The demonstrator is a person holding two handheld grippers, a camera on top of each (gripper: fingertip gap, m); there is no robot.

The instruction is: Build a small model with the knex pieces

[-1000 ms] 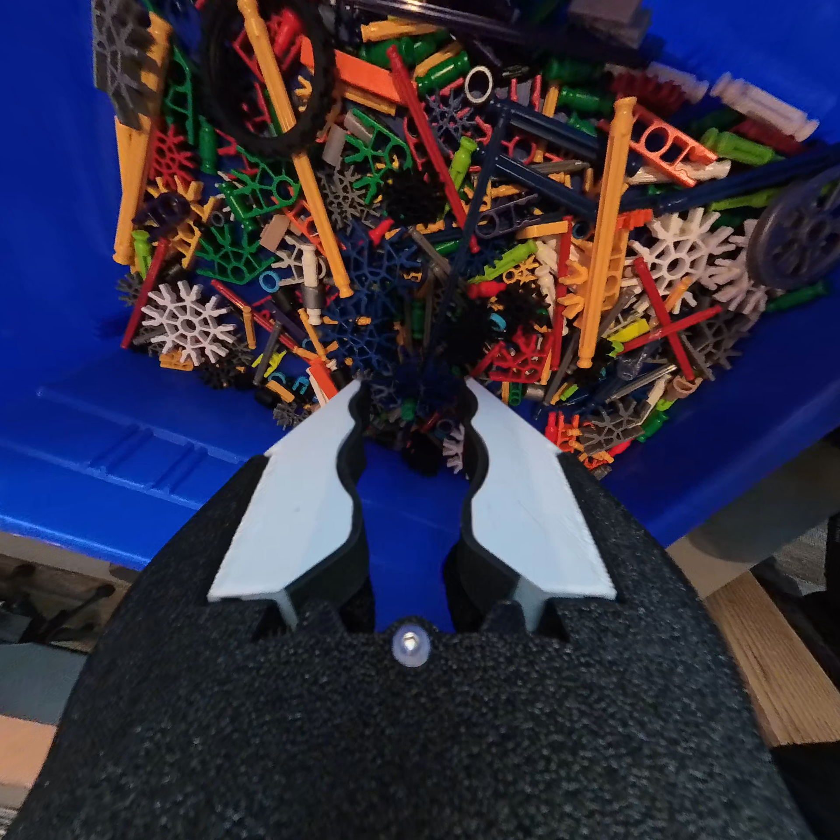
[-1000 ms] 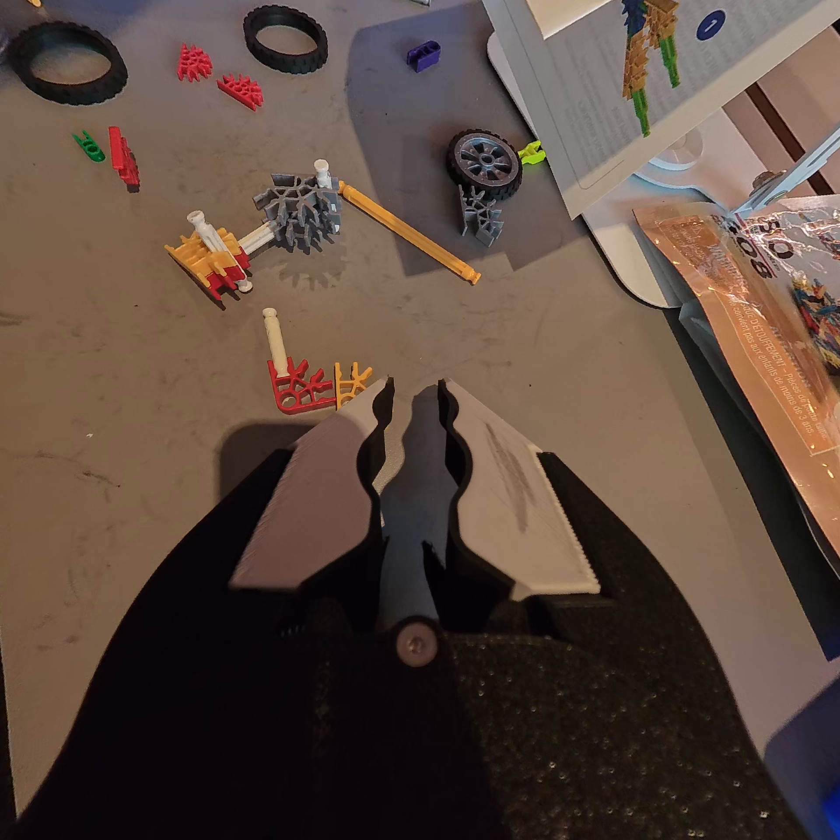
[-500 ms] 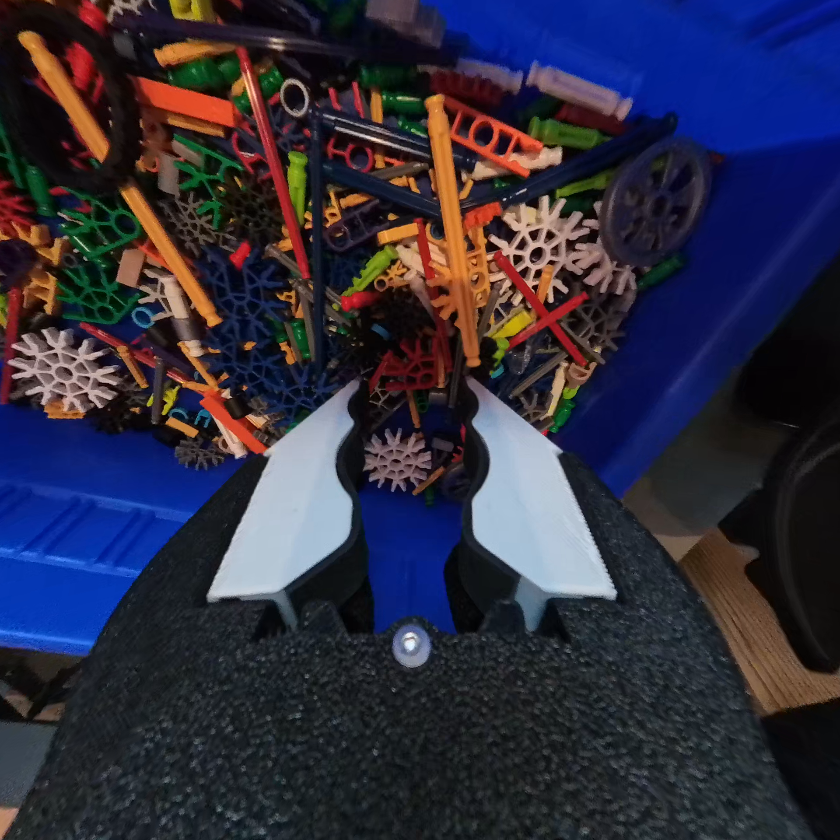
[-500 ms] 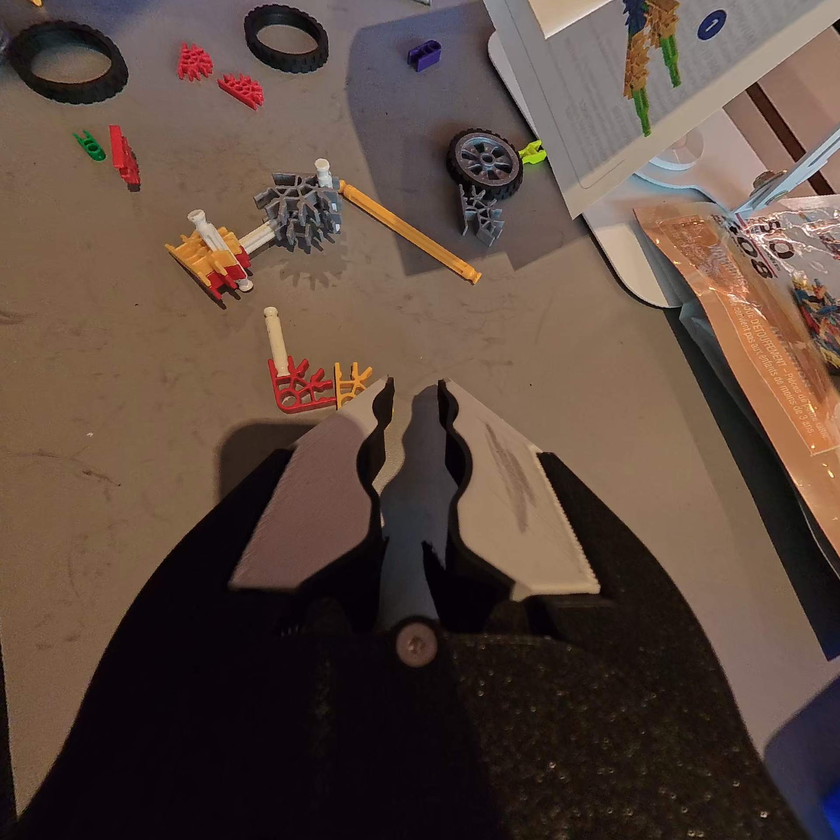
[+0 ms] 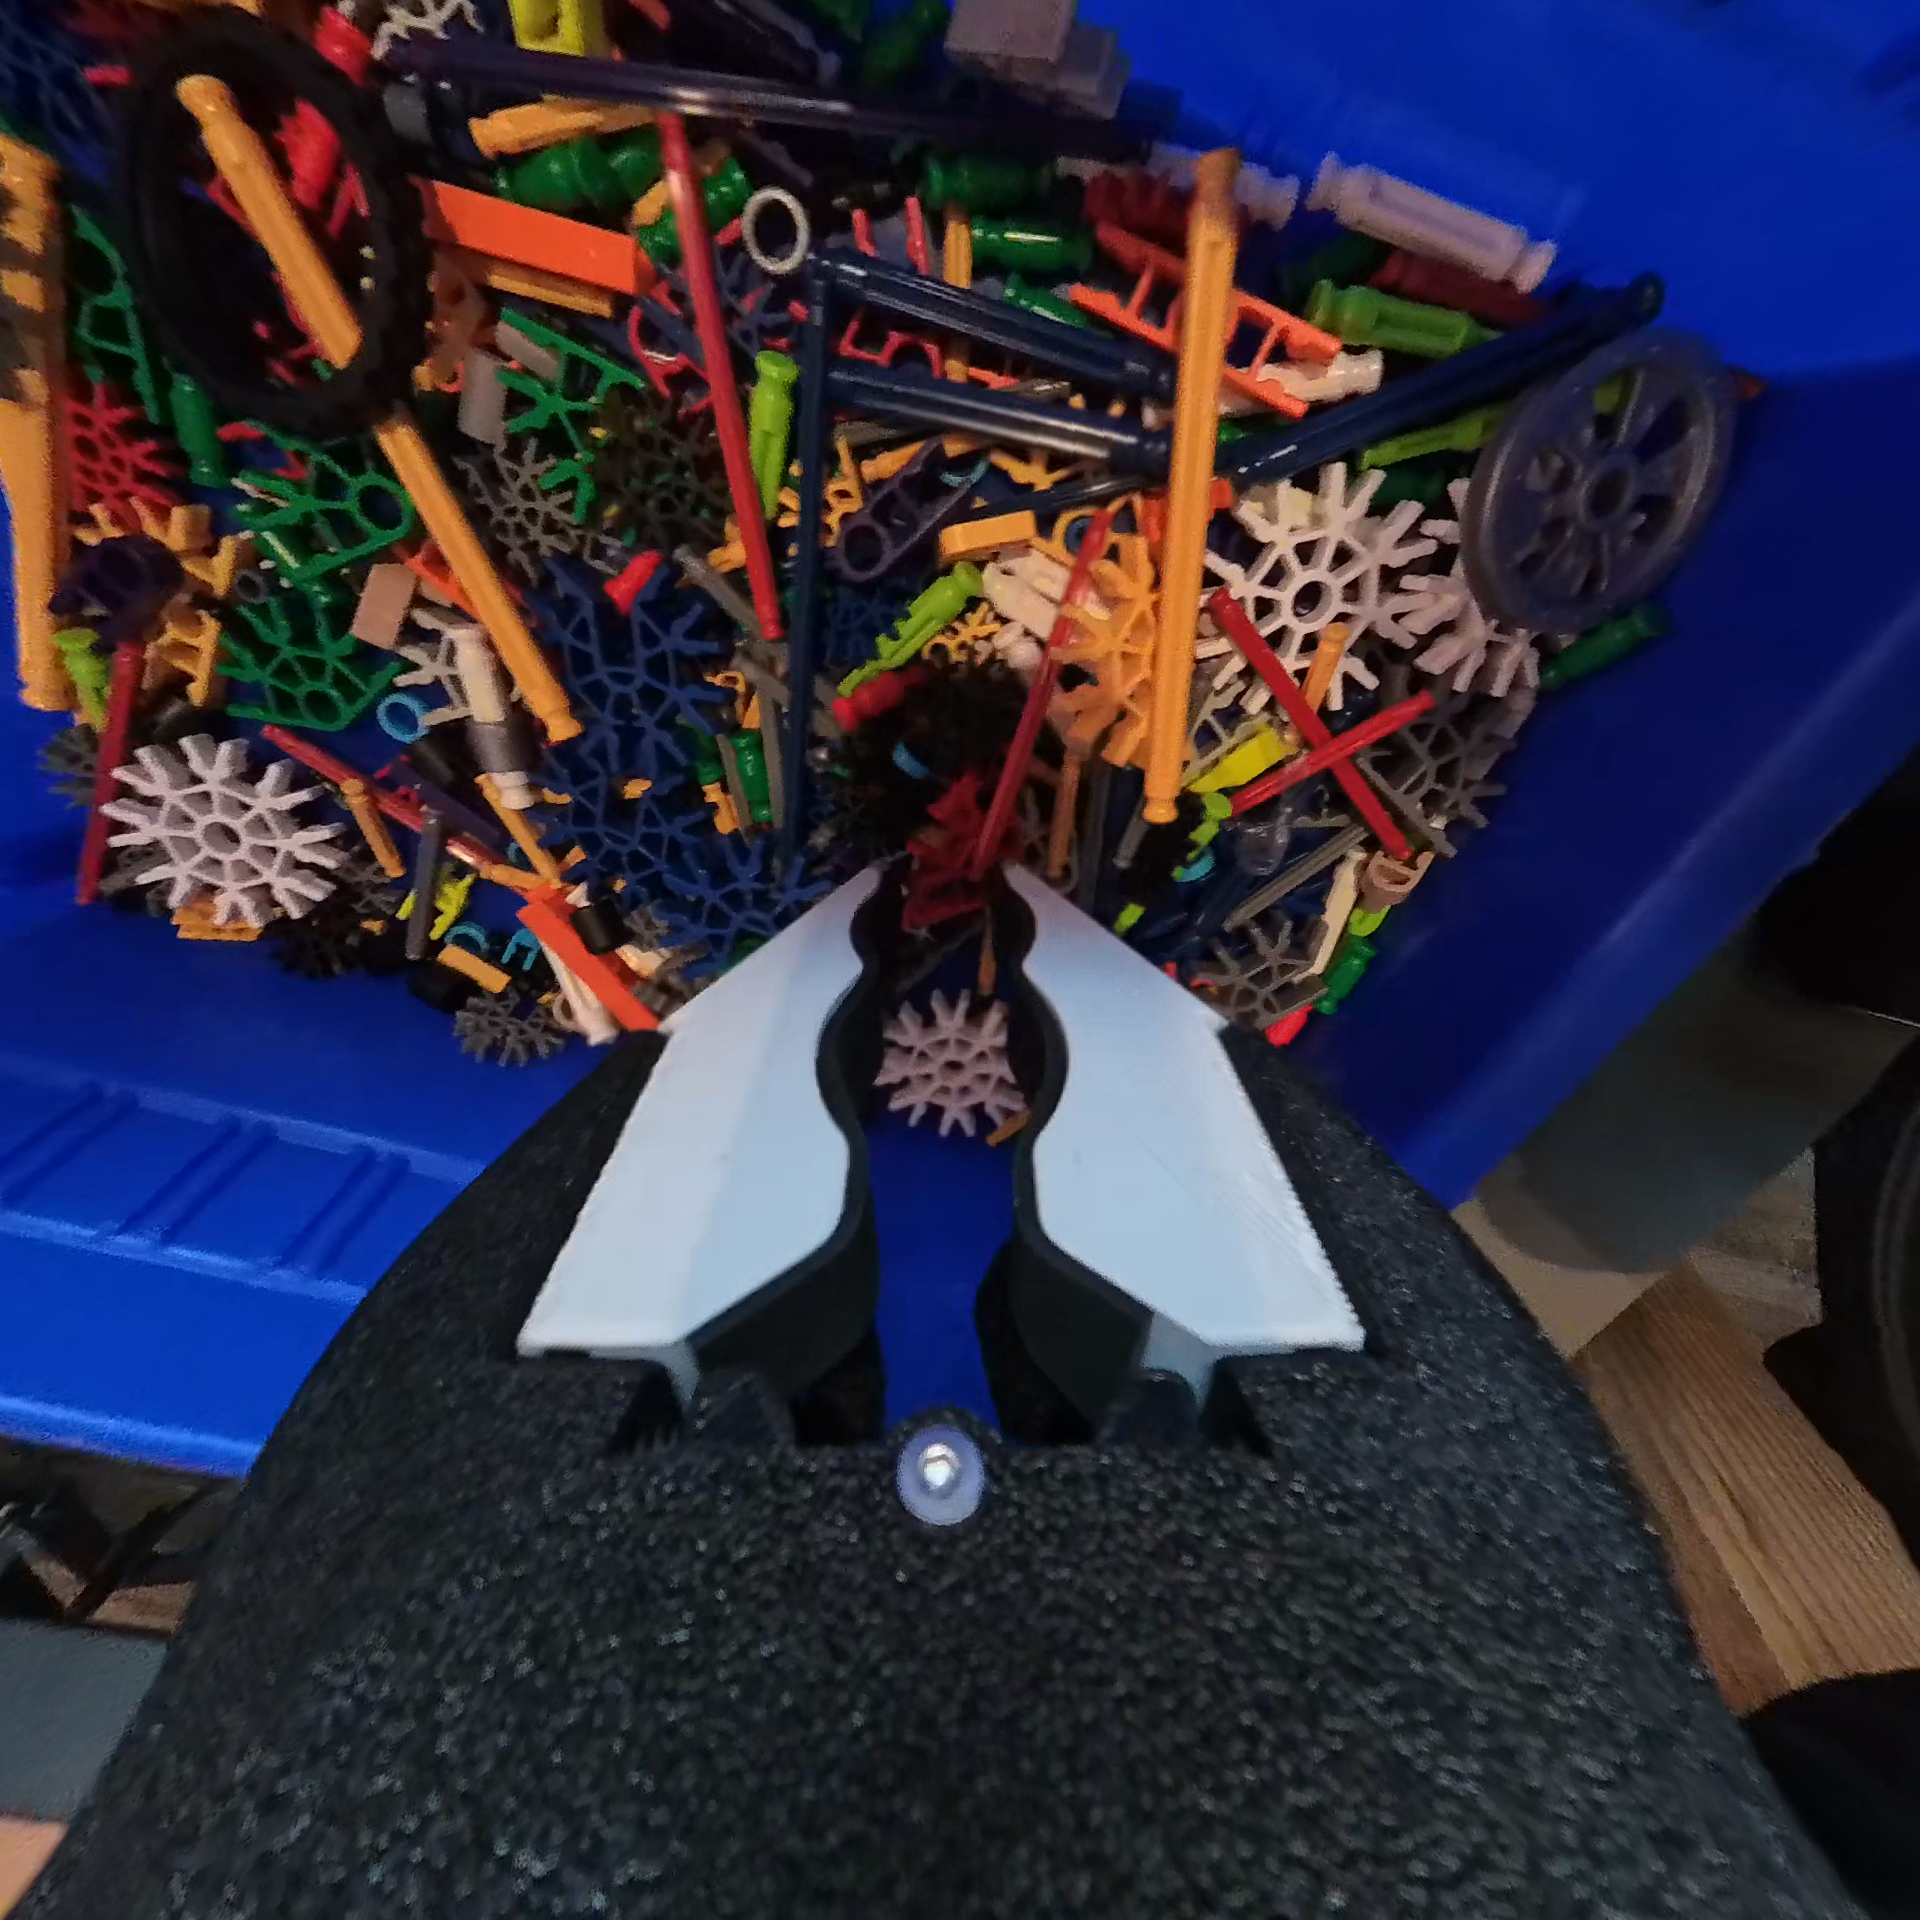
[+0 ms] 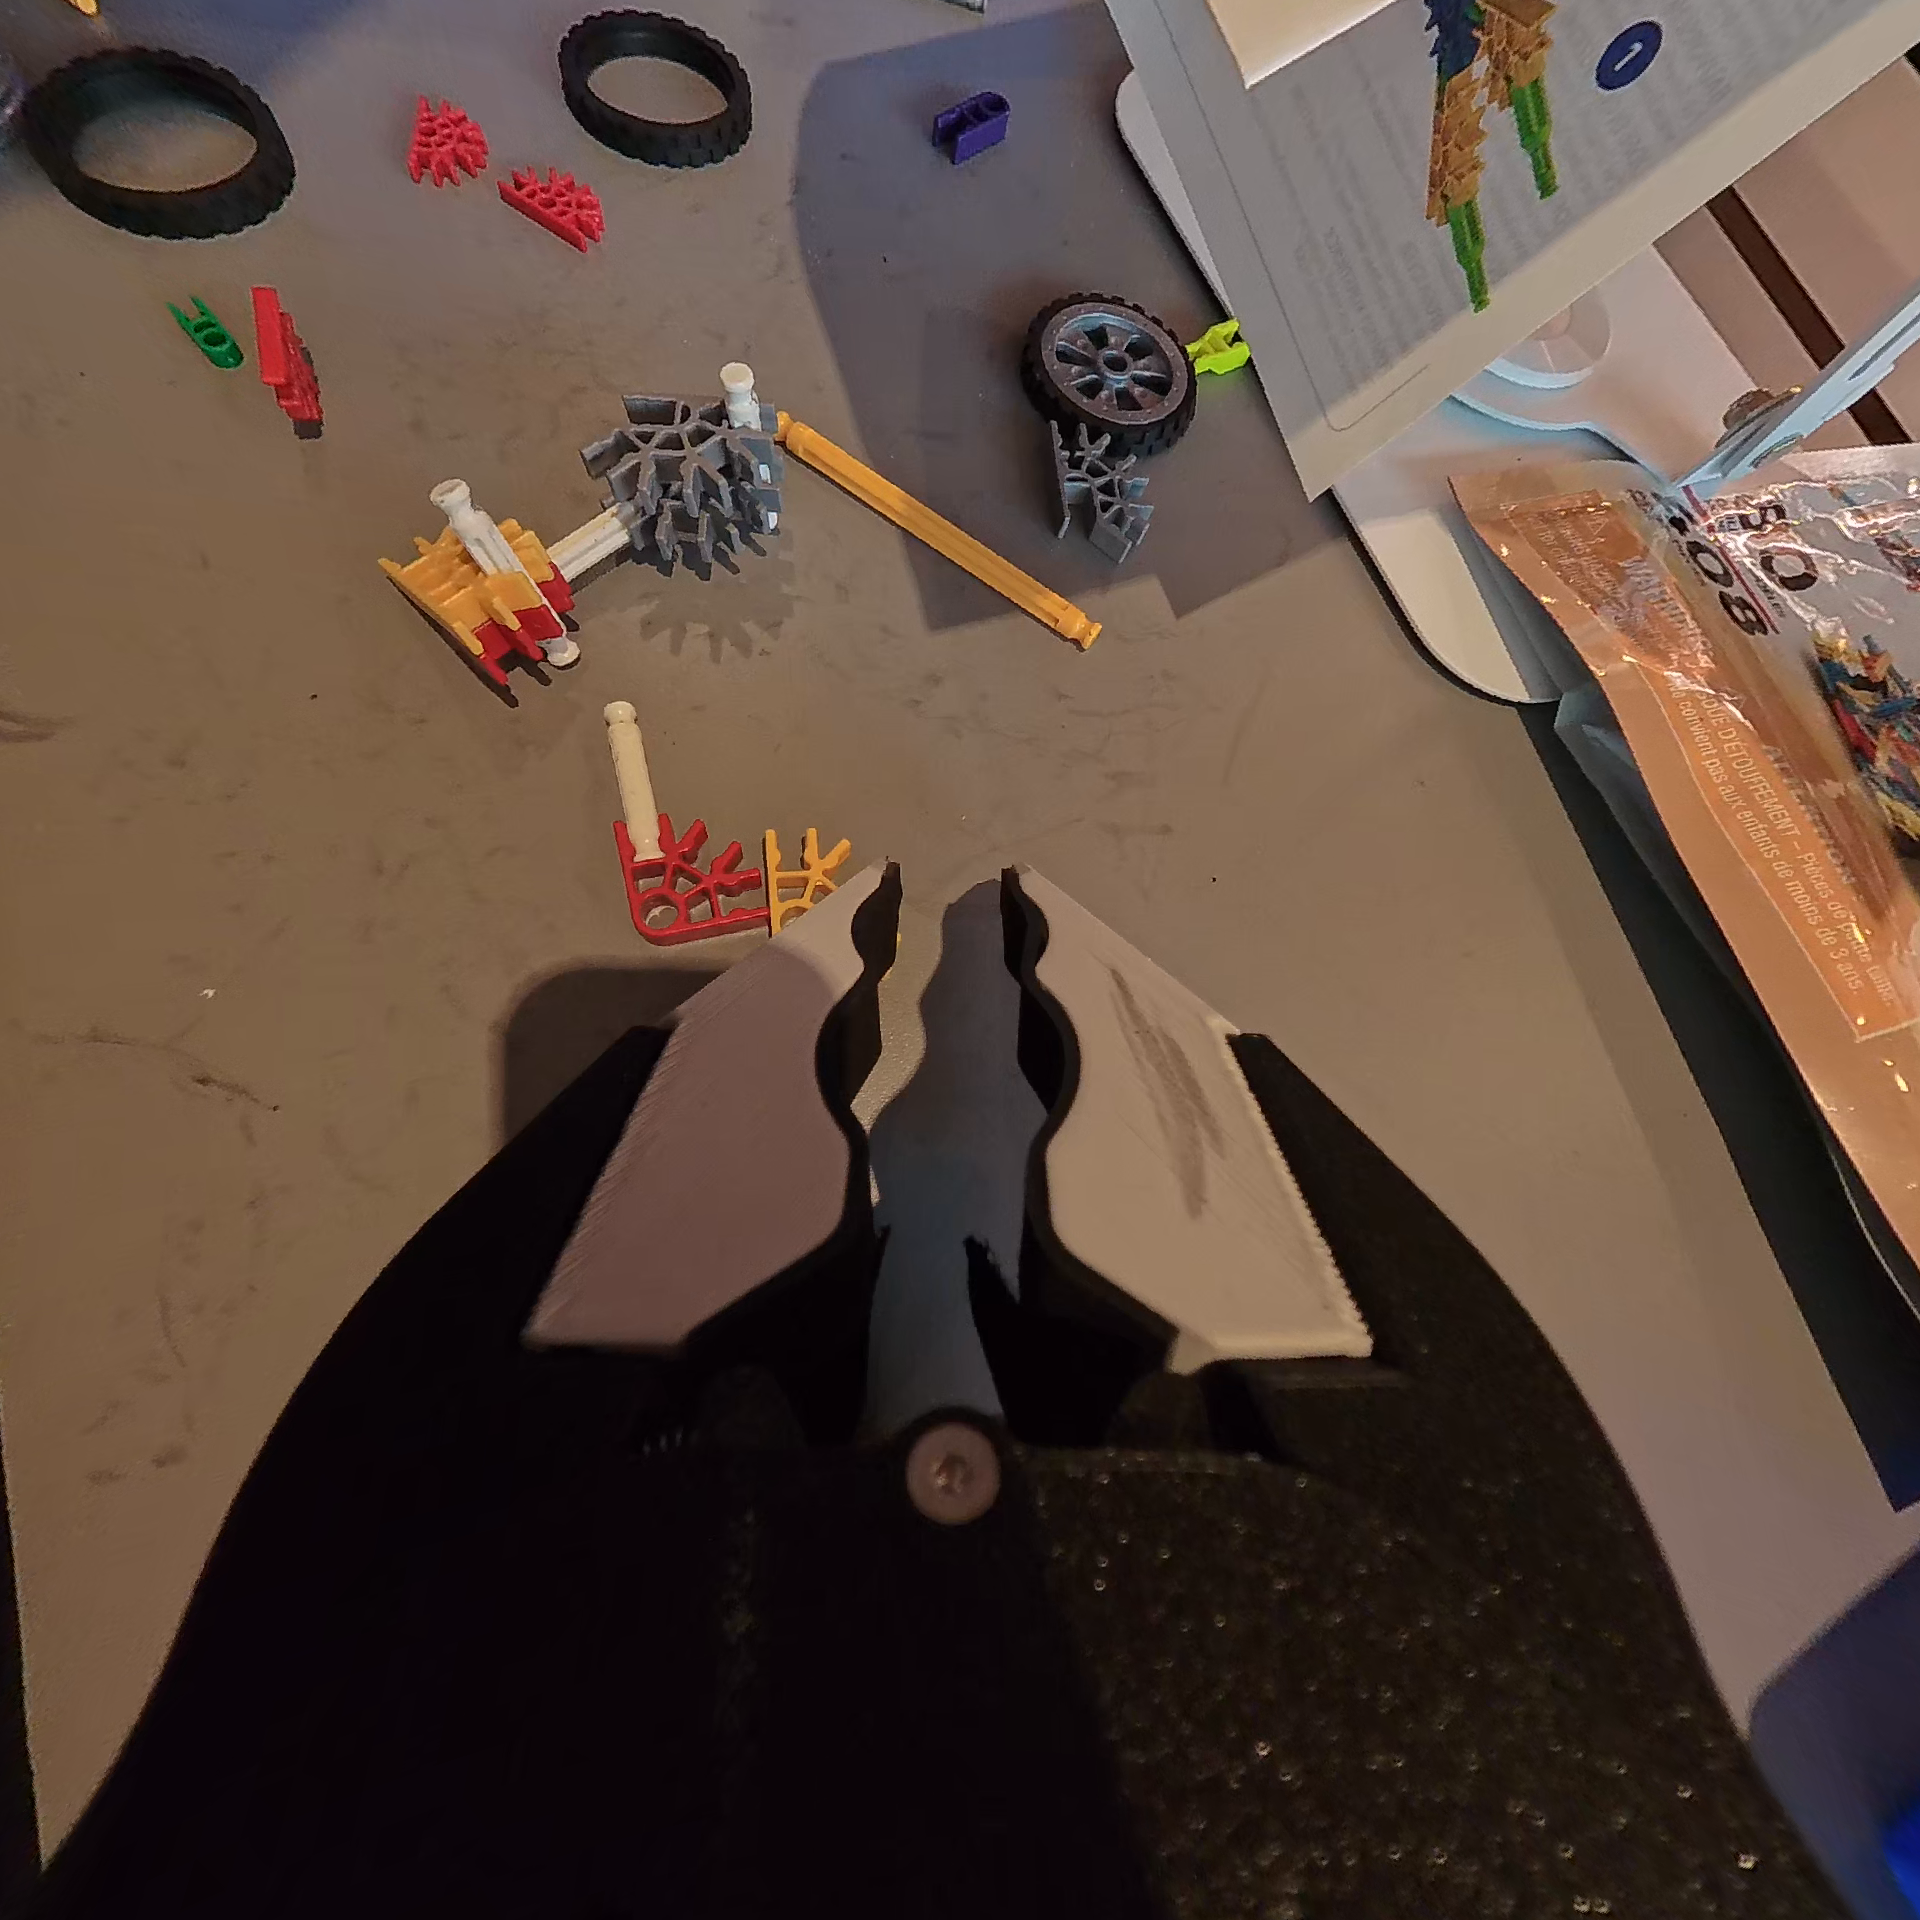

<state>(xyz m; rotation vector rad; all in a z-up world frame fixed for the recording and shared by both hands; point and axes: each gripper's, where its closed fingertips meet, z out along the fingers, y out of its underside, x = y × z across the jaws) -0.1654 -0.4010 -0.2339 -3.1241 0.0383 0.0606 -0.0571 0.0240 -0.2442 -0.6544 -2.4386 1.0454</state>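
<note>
Two black tyres (image 6: 158, 142) (image 6: 655, 88), one wheel (image 6: 1110, 372), one yellow rod (image 6: 935, 530).

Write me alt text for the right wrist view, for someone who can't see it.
The right gripper, jaws slightly parted and empty, hovers over a grey tabletop beside a small red and yellow plastic connector pair with a white rod. Farther off lie a grey toy wheel, a long yellow rod, two black rubber tyres and an open instruction booklet.
</note>
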